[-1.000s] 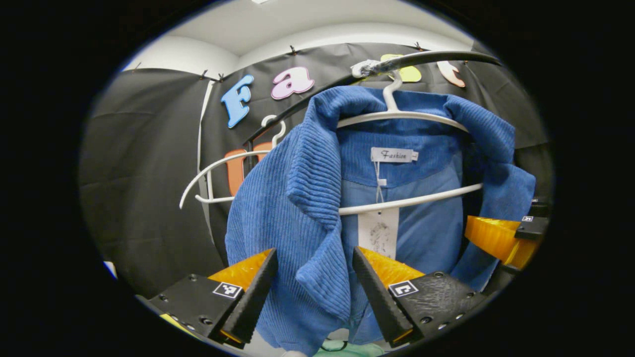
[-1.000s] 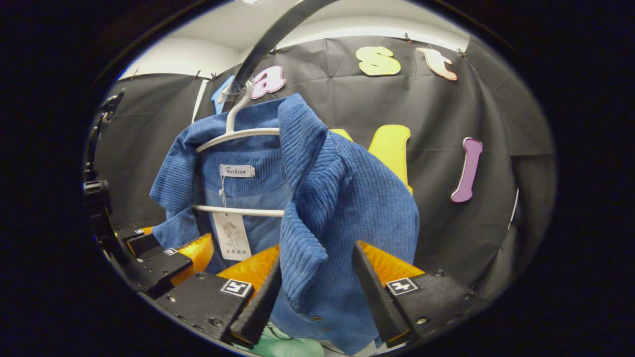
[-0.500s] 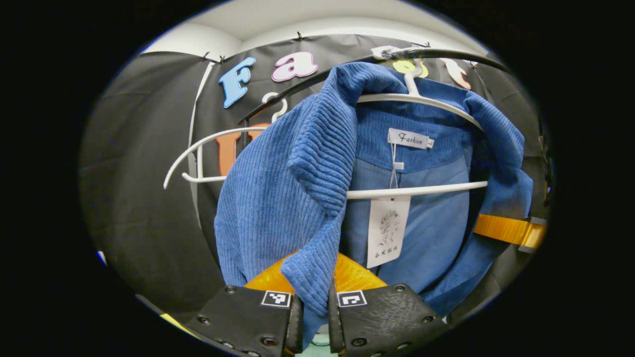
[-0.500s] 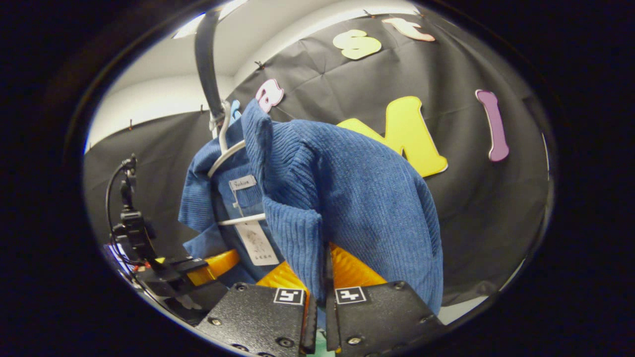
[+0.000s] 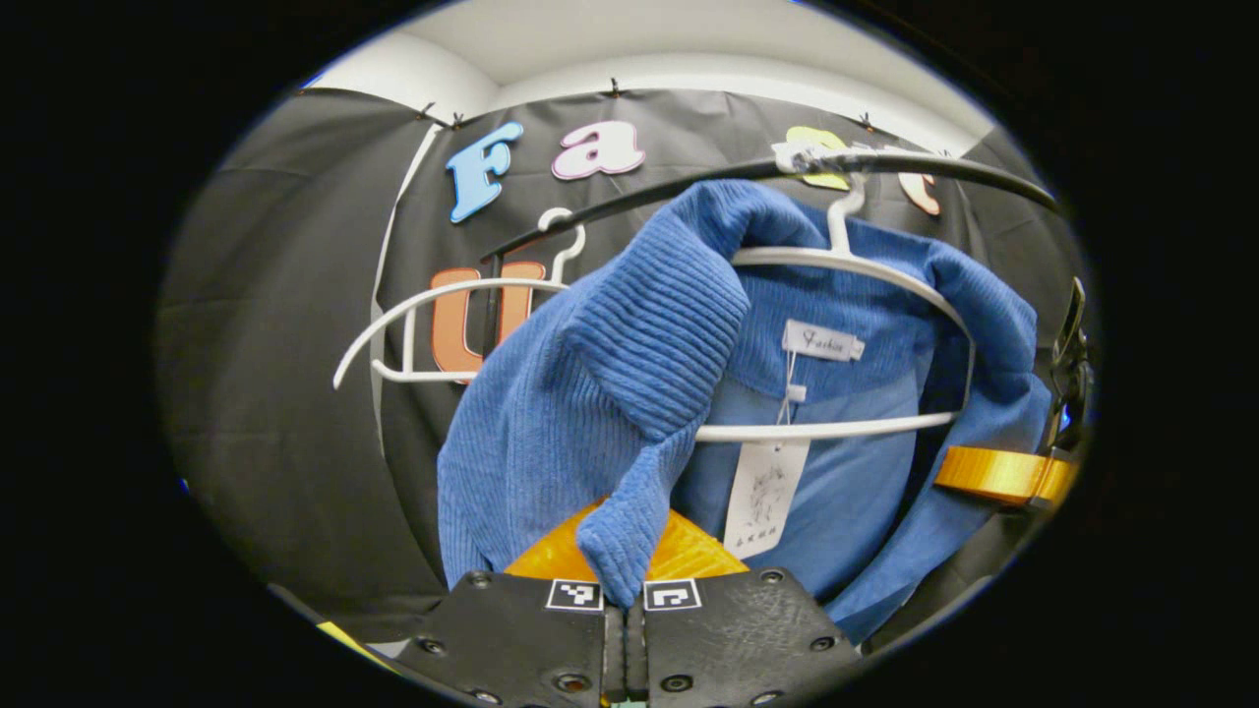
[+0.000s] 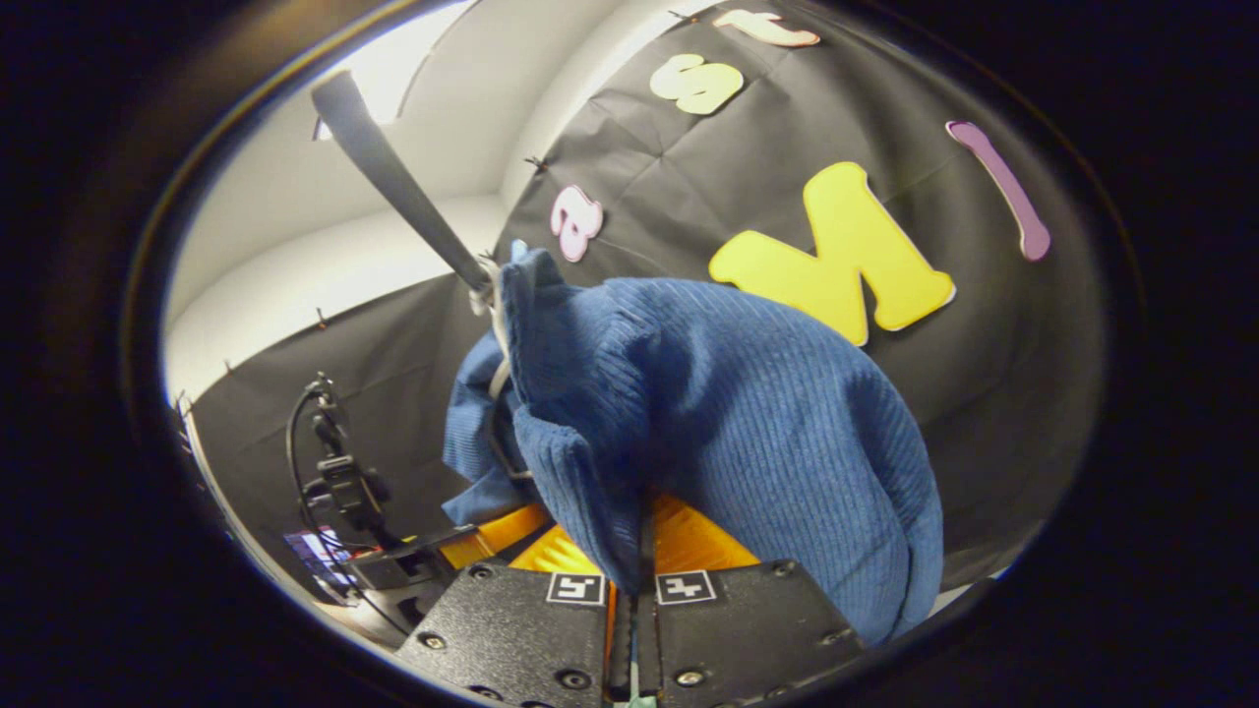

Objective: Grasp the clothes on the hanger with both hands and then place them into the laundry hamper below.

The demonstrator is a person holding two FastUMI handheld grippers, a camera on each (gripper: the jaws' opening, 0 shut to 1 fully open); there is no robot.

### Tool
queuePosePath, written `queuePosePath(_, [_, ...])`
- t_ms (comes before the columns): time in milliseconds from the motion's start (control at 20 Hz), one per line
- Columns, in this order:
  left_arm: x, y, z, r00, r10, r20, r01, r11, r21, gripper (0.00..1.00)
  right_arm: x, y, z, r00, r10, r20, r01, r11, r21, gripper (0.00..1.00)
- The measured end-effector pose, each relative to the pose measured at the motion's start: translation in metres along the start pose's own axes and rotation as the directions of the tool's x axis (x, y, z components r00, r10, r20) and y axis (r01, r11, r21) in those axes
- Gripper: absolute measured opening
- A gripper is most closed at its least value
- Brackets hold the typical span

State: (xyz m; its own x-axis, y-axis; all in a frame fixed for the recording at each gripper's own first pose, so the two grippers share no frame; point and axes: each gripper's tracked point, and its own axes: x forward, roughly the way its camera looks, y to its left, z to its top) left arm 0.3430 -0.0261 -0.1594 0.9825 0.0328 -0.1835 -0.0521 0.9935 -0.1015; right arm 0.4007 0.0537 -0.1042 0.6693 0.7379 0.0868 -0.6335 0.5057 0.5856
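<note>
Corduroy, blue and ribbed, is what both tools have hold of: the jacket hangs on a white hanger hooked over a dark rail, a paper tag dangling inside the collar. A second, bare white hanger hangs beside it on the same rail. The left gripper has its jaws pressed together on the front lapel tip. The right gripper, tilted sideways, has its jaws clamped on the jacket's other front edge.
</note>
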Motion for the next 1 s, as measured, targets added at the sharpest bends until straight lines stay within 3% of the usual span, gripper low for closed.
queuePosePath(50, [-0.005,0.002,0.013,1.0,-0.009,0.03,0.009,1.0,-0.015,0.01,-0.002,0.005,0.005,0.999,0.046,0.013,-0.047,0.997,0.056,0.06])
queuePosePath(200, [-0.011,0.01,0.052,0.994,-0.033,0.108,0.04,0.997,-0.07,0.0,-0.012,0.018,0.027,0.986,0.151,0.07,-0.159,0.977,0.143,0.06])
queuePosePath(300, [-0.012,0.021,0.071,0.991,-0.022,0.135,0.039,0.992,-0.123,0.05,-0.014,0.026,0.04,0.979,0.182,0.096,-0.195,0.969,0.15,0.05])
queuePosePath(400, [-0.008,0.034,0.086,0.987,-0.005,0.159,0.034,0.983,-0.178,0.05,-0.016,0.029,0.055,0.97,0.199,0.142,-0.223,0.958,0.18,0.05])
queuePosePath(550, [-0.004,0.044,0.106,0.982,0.007,0.186,0.026,0.984,-0.174,0.05,-0.011,0.024,0.083,0.953,0.208,0.22,-0.261,0.931,0.253,0.05])
queuePosePath(700, [-0.002,0.046,0.123,0.979,-0.016,0.204,0.051,0.985,-0.164,0.05,-0.018,0.017,0.096,0.929,0.228,0.291,-0.326,0.876,0.354,0.05])
queuePosePath(900, [0.004,0.051,0.133,0.973,-0.087,0.214,0.133,0.968,-0.213,0.05,-0.023,-0.004,0.111,0.904,0.212,0.372,-0.375,0.81,0.451,0.05])
queuePosePath(1000, [0.008,0.052,0.129,0.966,-0.153,0.208,0.209,0.935,-0.285,0.05,-0.025,-0.019,0.118,0.896,0.176,0.408,-0.381,0.779,0.499,0.05])
